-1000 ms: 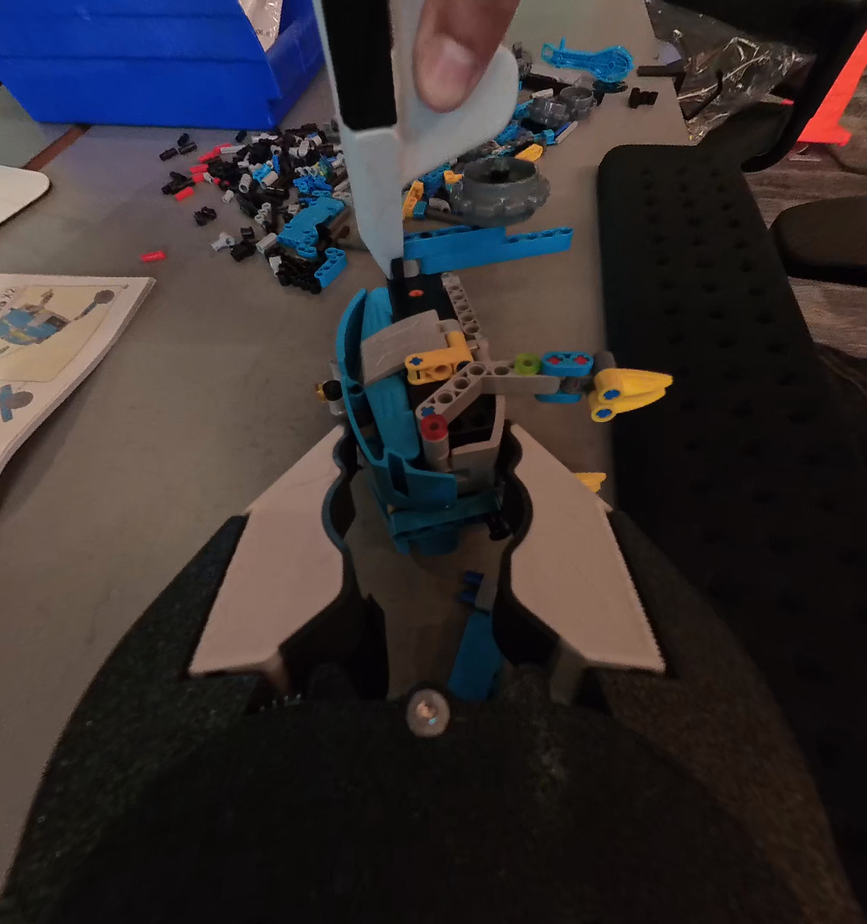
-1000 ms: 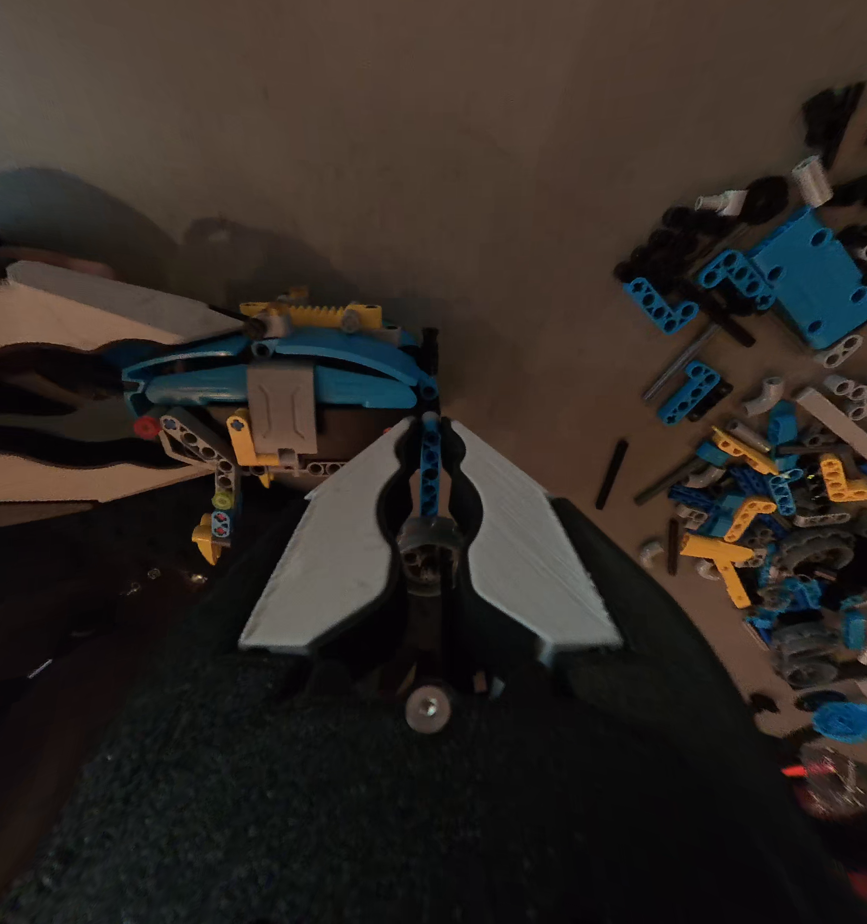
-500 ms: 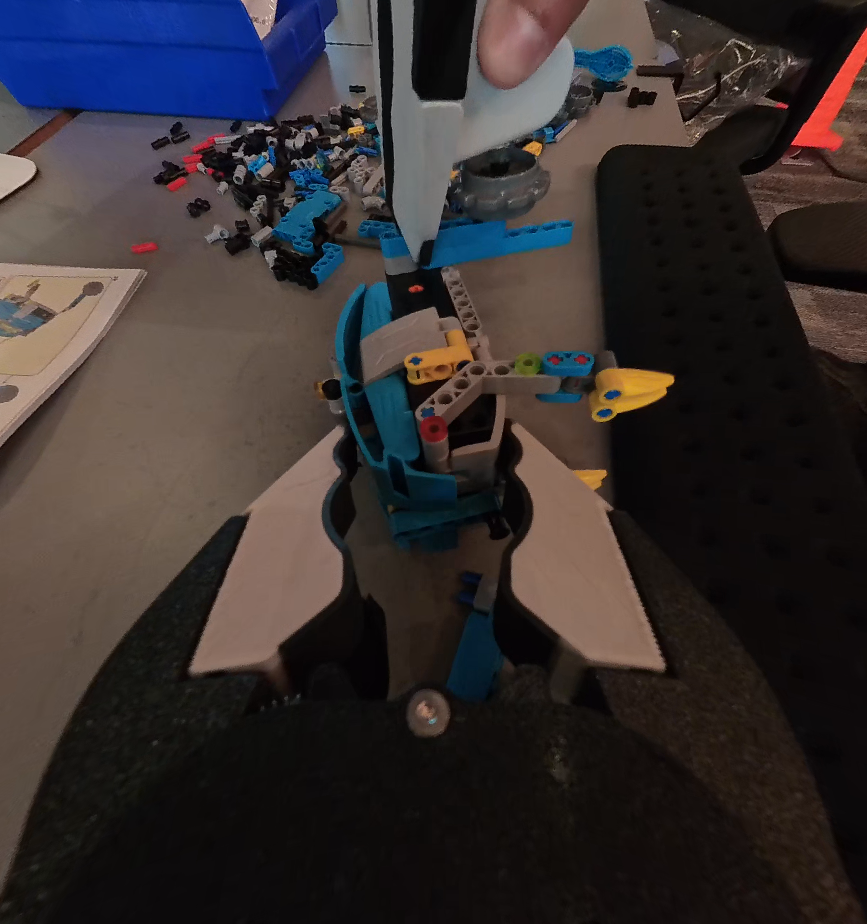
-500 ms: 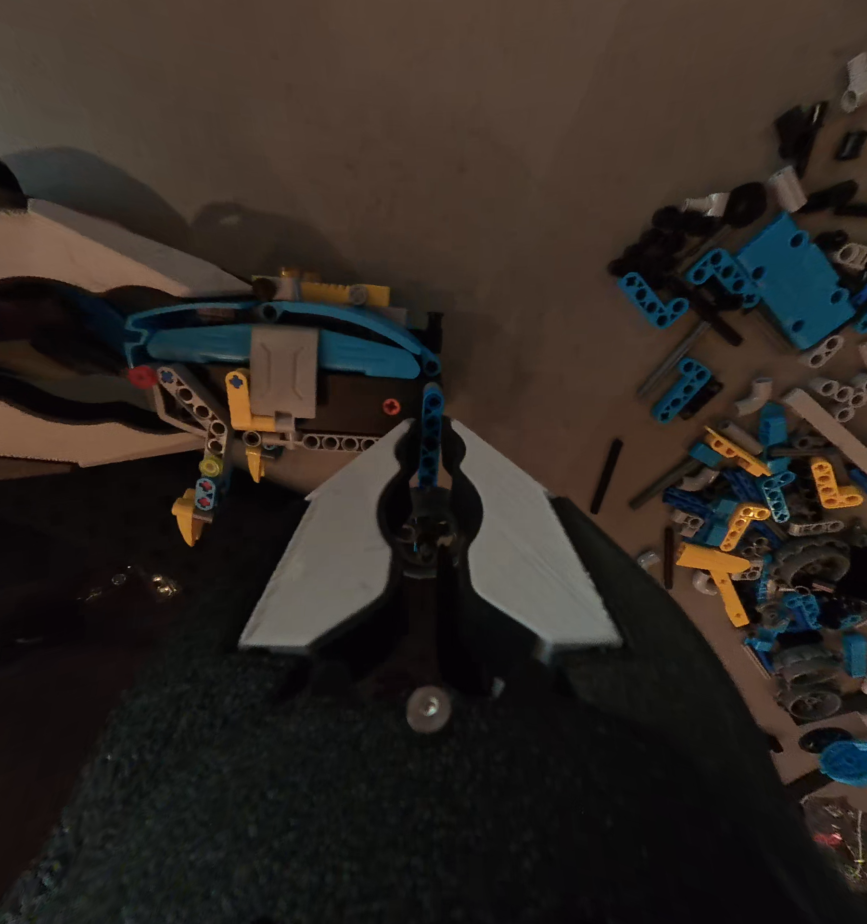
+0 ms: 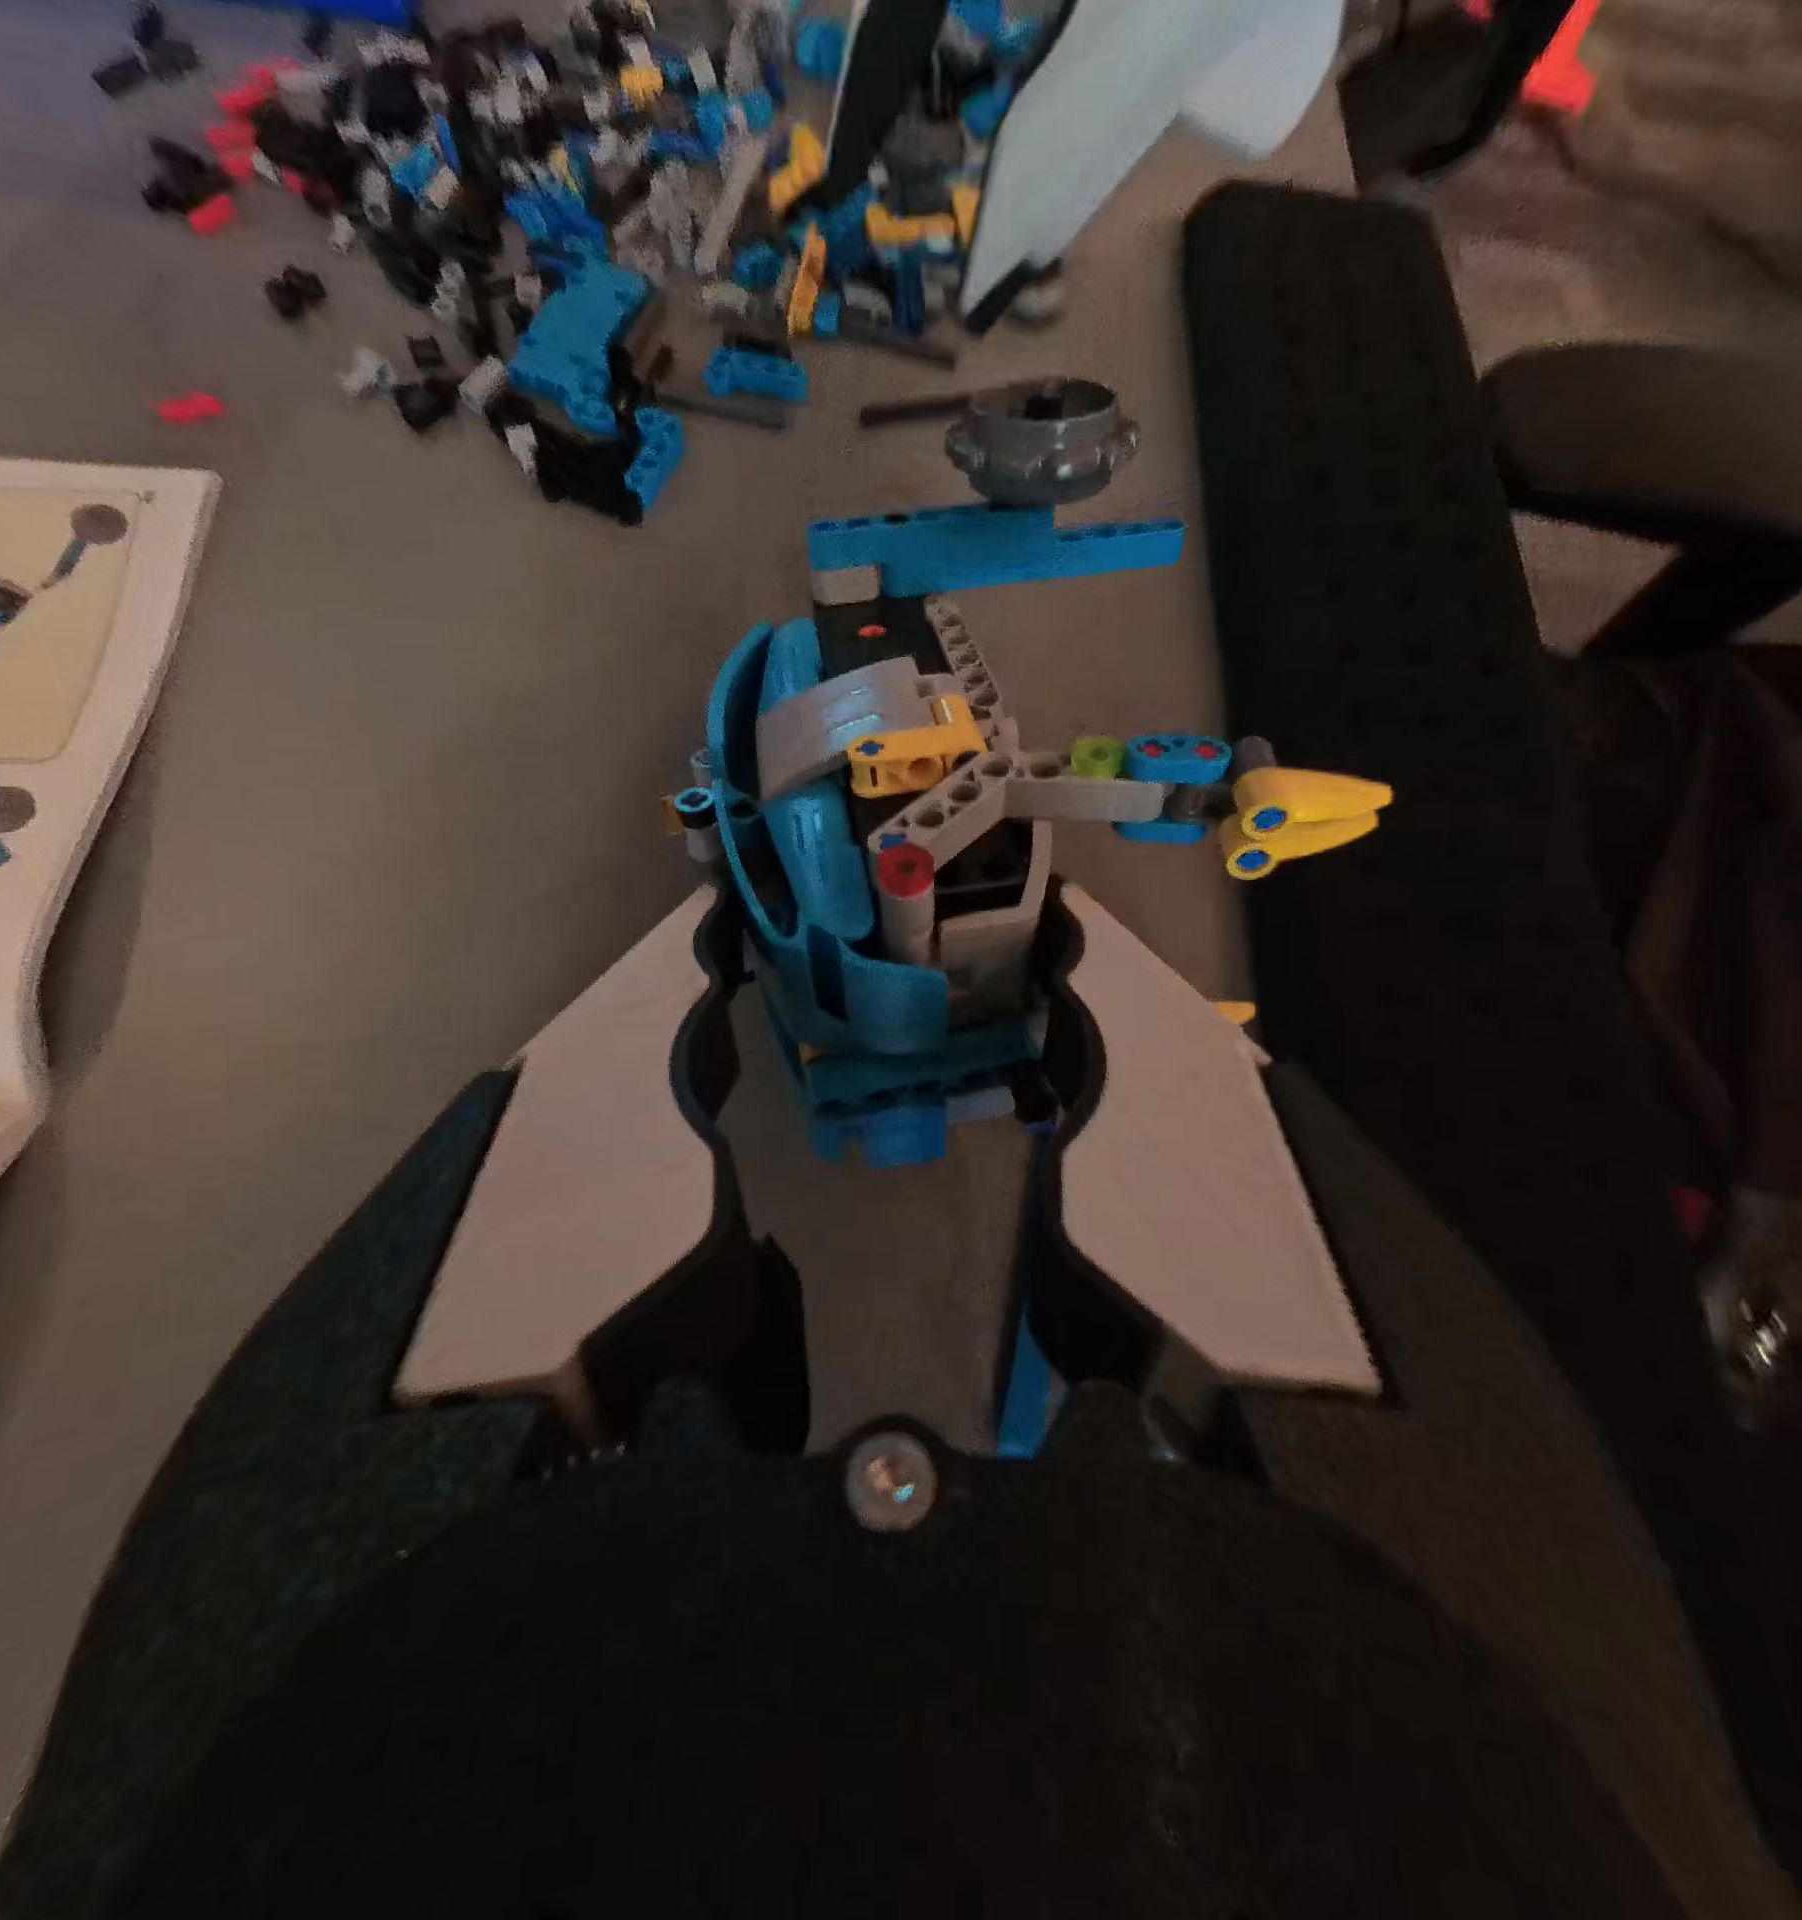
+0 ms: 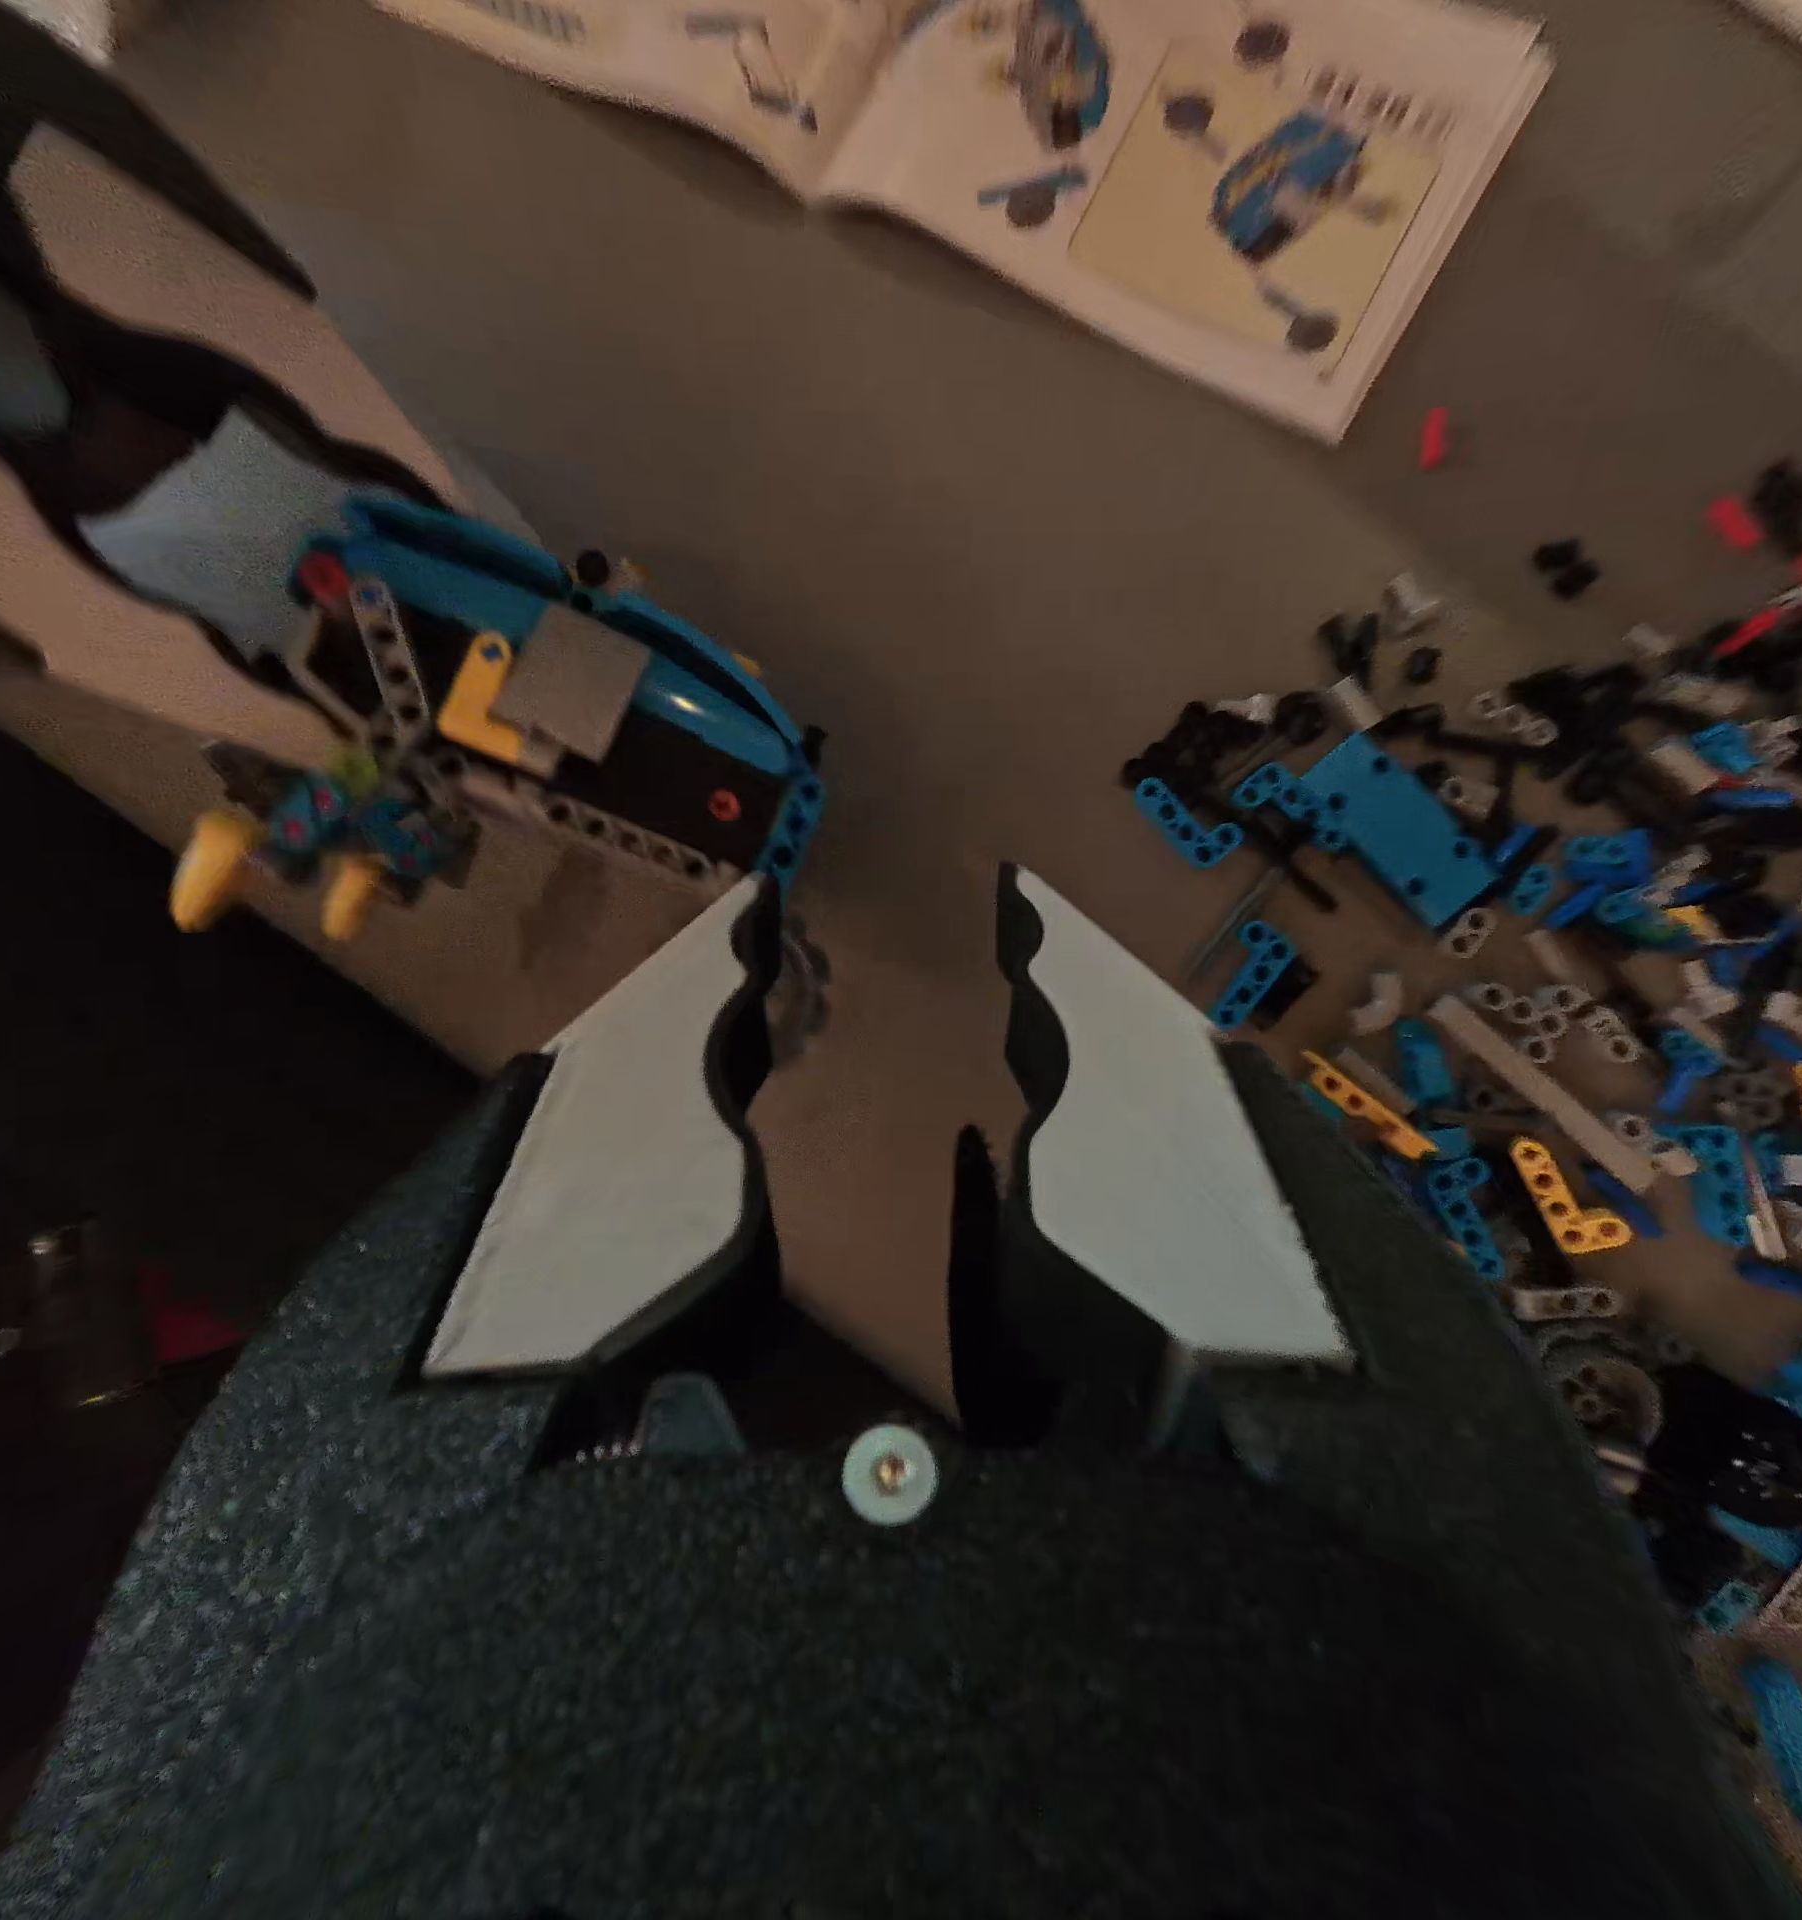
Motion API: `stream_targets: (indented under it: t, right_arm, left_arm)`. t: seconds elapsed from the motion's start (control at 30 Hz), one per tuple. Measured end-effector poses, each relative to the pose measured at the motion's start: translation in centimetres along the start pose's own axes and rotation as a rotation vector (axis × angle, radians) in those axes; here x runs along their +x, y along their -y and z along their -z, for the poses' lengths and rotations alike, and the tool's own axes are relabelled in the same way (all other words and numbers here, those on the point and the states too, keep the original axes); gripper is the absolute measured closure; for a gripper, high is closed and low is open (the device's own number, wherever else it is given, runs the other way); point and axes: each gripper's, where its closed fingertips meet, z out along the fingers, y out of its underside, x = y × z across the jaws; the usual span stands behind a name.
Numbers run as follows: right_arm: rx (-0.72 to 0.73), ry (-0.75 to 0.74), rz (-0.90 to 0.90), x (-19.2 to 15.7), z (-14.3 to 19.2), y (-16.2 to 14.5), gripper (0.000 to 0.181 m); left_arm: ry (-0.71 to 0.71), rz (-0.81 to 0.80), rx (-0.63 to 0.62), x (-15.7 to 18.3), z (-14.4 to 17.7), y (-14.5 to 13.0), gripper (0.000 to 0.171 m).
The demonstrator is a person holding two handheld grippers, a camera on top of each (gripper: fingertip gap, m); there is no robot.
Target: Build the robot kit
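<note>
Glossy plastic model [image 5: 876, 883] between the left tool's [image 5: 886, 935] matt, finely ridged fingers [image 5: 585, 1174]; smooth matt bench [image 5: 357, 831]; paper booklet [image 6: 1188, 187] beyond the right tool [image 6: 881, 914].

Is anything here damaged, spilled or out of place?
Nothing looks damaged. Loose building pieces lie scattered over the table. The left tongs grip the blue model; the right tongs are open and empty.

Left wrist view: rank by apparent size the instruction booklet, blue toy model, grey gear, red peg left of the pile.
1. Instruction booklet, though cut off by the frame edge.
2. Blue toy model, held in the left gripper's jaws and nearest the camera, so it looks bigger.
3. Grey gear.
4. Red peg.
</note>
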Motion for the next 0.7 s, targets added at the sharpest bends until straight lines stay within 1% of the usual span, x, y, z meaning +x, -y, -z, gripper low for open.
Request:
stream_targets:
  t: [0.07, 0.13, 0.23, 0.33, 0.37, 0.43, 0.5, 0.57, 0.6, 0.63, 0.67, 0.7]
  right_arm:
    - [0.098, 0.008, 0.043, 0.4, 0.9, -0.6, 0.139]
    - [0.160, 0.095, 0.077, -0.6, 0.9, -1.3, 0.140]
    - [0.196, 0.242, 0.154, -3.1, -0.3, -1.9, 0.138]
    - [0.193, 0.374, 0.181, -5.3, -1.5, -2.0, 0.136]
    - [0.182, 0.424, 0.177, -6.0, -1.9, -2.0, 0.134]
    - [0.166, 0.523, 0.175, -7.2, -2.9, -1.8, 0.124]
    - [0.164, 0.577, 0.173, -8.0, -4.3, -1.3, 0.115]
    - [0.146, 0.606, 0.208, -8.9, -5.7, -1.2, 0.107]
    - [0.140, 0.596, 0.234, -9.0, -6.3, -1.4, 0.107]
    - [0.137, 0.585, 0.254, -9.0, -6.9, -1.6, 0.111]
    - [0.130, 0.561, 0.269, -8.9, -7.5, -1.9, 0.120]
    - [0.123, 0.541, 0.285, -8.7, -7.9, -2.2, 0.123]
  left_arm:
    - [-0.030, -0.023, -0.092, -0.6, 1.2, -0.1, 0.115]
    - [-0.043, -0.072, -0.196, -1.2, 2.3, -0.2, 0.115]
    - [-0.028, -0.159, -0.346, -1.9, 3.5, 0.0, 0.115]
    - [0.005, -0.198, -0.448, -2.1, 4.5, -0.5, 0.114]
    - [0.007, -0.193, -0.458, -2.0, 4.7, -0.7, 0.115]
    - [0.008, -0.156, -0.452, -1.9, 5.0, -1.0, 0.115]
    - [0.017, -0.113, -0.433, -2.0, 5.0, -1.1, 0.115]
    - [0.024, -0.079, -0.426, -2.1, 5.1, -1.2, 0.115]
    - [0.024, -0.069, -0.428, -2.1, 5.2, -1.3, 0.115]
    - [0.022, -0.061, -0.434, -2.2, 5.2, -1.4, 0.115]
    - [0.019, -0.053, -0.440, -2.3, 5.3, -1.5, 0.115]
    - [0.015, -0.049, -0.441, -2.3, 5.3, -1.5, 0.115]
